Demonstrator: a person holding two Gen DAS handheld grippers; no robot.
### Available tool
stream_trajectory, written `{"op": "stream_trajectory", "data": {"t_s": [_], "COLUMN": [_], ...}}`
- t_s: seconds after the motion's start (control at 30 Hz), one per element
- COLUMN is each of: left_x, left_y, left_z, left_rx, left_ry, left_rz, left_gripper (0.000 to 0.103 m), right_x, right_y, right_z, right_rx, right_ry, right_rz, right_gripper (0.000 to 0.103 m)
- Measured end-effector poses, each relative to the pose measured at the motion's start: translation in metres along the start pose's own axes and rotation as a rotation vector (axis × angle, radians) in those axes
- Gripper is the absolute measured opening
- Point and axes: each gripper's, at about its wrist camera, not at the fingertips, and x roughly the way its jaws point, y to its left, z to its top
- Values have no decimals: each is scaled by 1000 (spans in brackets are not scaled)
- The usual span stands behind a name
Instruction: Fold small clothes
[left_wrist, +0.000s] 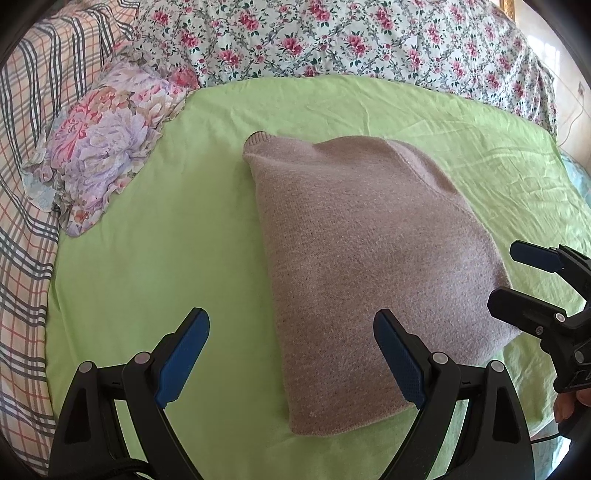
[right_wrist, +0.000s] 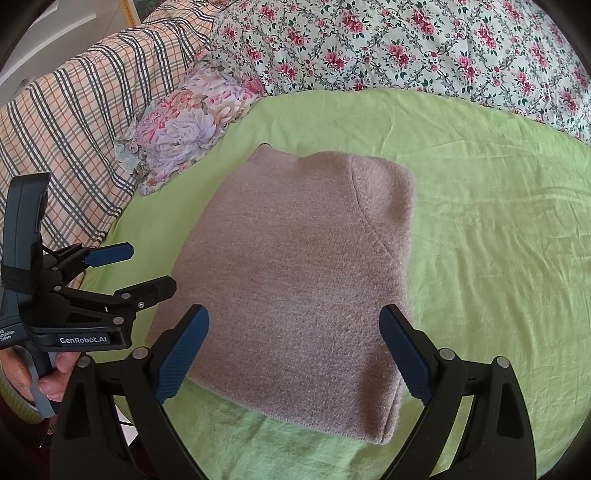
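left wrist view: left gripper (left_wrist: 291, 354) fingers spread wide, holding nothing, over the near edge of a folded pinkish knit garment (left_wrist: 369, 266) lying on the green sheet (left_wrist: 166, 221); right gripper (left_wrist: 517, 280) at right, parted, empty. right wrist view: right gripper (right_wrist: 293, 356) wide apart, empty; curved seam visible on garment; hand (right_wrist: 48, 376) on left gripper's handle.
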Motion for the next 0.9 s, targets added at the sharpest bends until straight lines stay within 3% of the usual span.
{"op": "stream_trajectory", "data": {"t_s": [0.9], "left_x": [16], "left_y": [-1], "left_z": [19], "left_rx": [-18], "left_ry": [4], "left_rz": [-1], "left_gripper": [91], "right_x": [18], "right_y": [-19], "right_z": [15], "right_rx": [5], "right_ry": [16], "right_rz": [-13], "right_gripper": [94]}}
